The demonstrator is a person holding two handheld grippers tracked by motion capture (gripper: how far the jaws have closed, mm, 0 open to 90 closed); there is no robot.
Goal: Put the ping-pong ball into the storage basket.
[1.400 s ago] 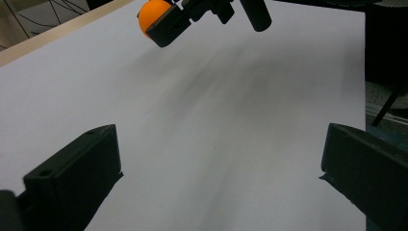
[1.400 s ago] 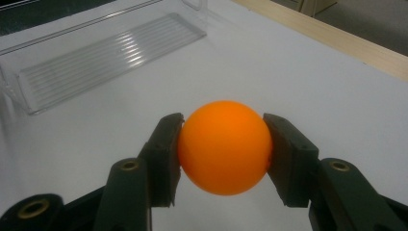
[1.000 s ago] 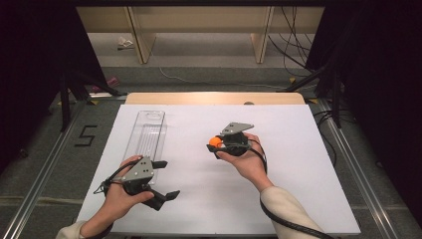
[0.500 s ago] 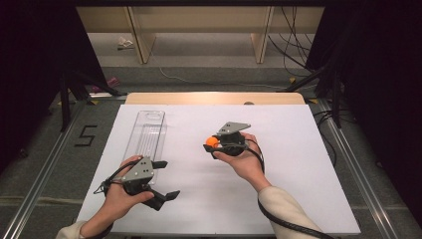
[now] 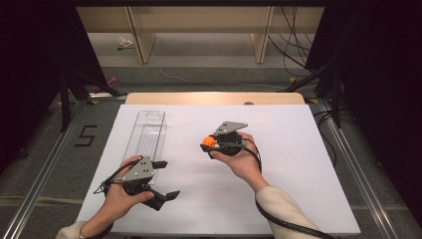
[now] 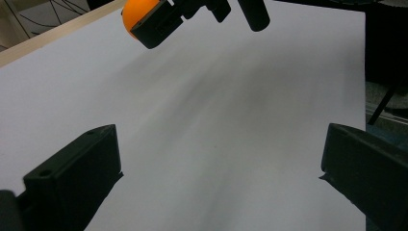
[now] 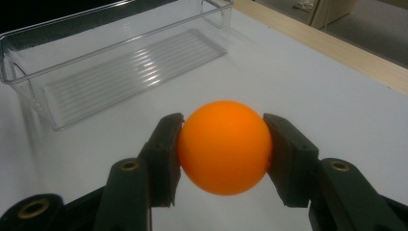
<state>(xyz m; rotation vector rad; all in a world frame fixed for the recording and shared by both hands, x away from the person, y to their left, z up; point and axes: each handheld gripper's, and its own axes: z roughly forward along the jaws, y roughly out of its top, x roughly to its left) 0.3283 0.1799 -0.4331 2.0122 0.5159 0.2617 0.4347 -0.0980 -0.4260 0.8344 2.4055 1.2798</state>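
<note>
An orange ball (image 5: pixel 208 141) is held just above the middle of the white table (image 5: pixel 298 164), with my right gripper (image 5: pixel 213 142) shut on it. In the right gripper view the ball (image 7: pixel 223 149) sits squeezed between the two black pads (image 7: pixel 166 149) of that gripper (image 7: pixel 223 131). My left gripper (image 5: pixel 165 179) rests near the table's front left, open, nothing between its jaws. The left gripper view has those jaws standing wide apart (image 6: pixel 219 178) over bare tabletop, with the ball (image 6: pixel 137 12) at the top edge. A clear plastic tray (image 5: pixel 147 130) lies empty at the left.
The clear tray (image 7: pixel 130 67) lies ahead and to the left of the held ball in the right gripper view. A wooden strip (image 5: pixel 214 98) borders the table's far edge. Metal rails (image 5: pixel 348 149) run along both sides, and cables (image 5: pixel 293 45) lie on the floor beyond.
My right gripper has edged slightly left with the orange ball still in it. The left gripper has stayed where it was.
</note>
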